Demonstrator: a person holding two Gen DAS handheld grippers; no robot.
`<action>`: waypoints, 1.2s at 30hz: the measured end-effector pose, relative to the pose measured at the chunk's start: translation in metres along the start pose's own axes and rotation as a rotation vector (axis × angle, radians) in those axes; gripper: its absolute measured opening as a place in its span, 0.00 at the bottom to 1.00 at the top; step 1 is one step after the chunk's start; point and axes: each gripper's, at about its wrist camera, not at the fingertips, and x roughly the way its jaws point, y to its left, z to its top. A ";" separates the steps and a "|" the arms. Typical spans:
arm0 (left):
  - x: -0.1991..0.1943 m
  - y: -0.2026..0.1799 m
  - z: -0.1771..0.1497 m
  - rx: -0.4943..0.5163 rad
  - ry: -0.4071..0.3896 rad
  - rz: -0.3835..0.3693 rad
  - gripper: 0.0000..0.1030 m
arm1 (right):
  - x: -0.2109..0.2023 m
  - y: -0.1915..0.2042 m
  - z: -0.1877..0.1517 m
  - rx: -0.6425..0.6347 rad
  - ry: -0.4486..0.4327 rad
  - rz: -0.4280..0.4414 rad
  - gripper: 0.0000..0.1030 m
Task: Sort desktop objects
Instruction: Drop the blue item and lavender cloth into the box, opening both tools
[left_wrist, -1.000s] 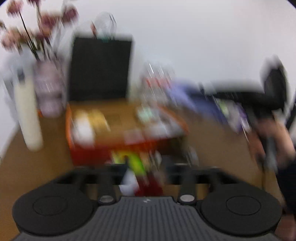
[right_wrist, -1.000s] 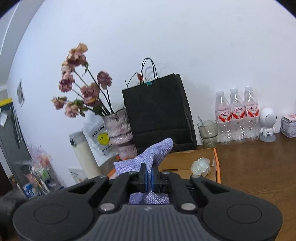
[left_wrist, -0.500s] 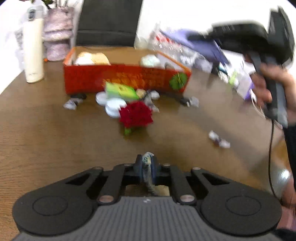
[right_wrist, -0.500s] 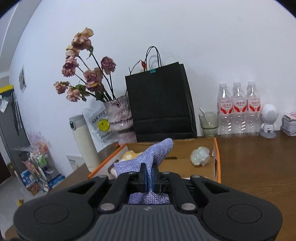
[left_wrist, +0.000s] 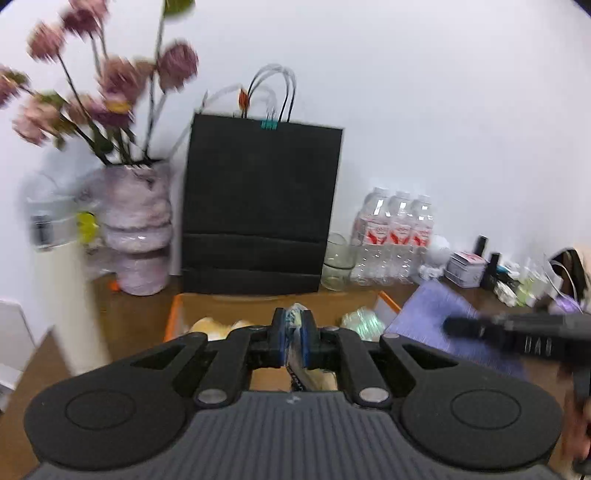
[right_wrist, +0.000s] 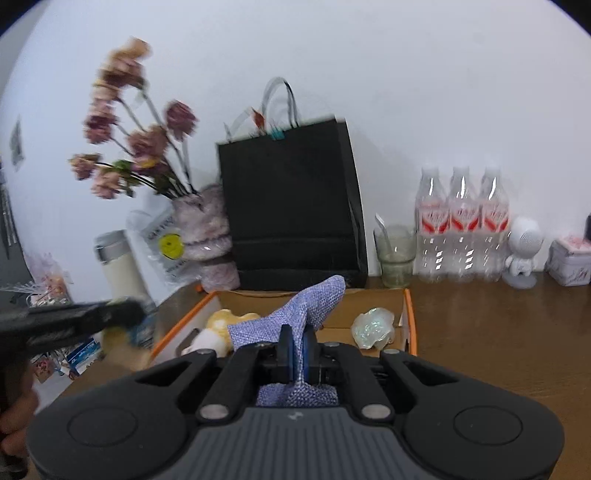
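Observation:
In the left wrist view my left gripper is shut on a small crinkled pale wrapper, held over the near edge of the orange cardboard box. In the box lie a yellow plush toy and an iridescent crumpled wrapper. My right gripper is shut on a blue-purple woven cloth, which sticks up over the same box. The plush and iridescent wrapper show beyond it. Each gripper appears blurred at the other view's edge.
Behind the box stand a black paper bag, a pink vase of dried flowers, a white flask, a glass cup, three water bottles and a small white figure. Small clutter lines the wooden table at right.
My left gripper shut on the small wrapper low over the table, then rose and swung toward the box. My right gripper drifted slightly closer over the box, still gripping the cloth.

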 end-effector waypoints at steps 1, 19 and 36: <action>0.025 -0.002 0.010 0.008 0.035 -0.004 0.09 | 0.017 -0.003 0.007 0.017 0.021 0.002 0.04; 0.185 0.037 0.030 -0.127 0.313 0.044 0.51 | 0.218 -0.058 0.029 0.375 0.408 -0.082 0.55; 0.066 0.018 0.041 0.028 0.363 0.261 1.00 | 0.063 -0.026 0.080 0.187 0.308 -0.112 0.75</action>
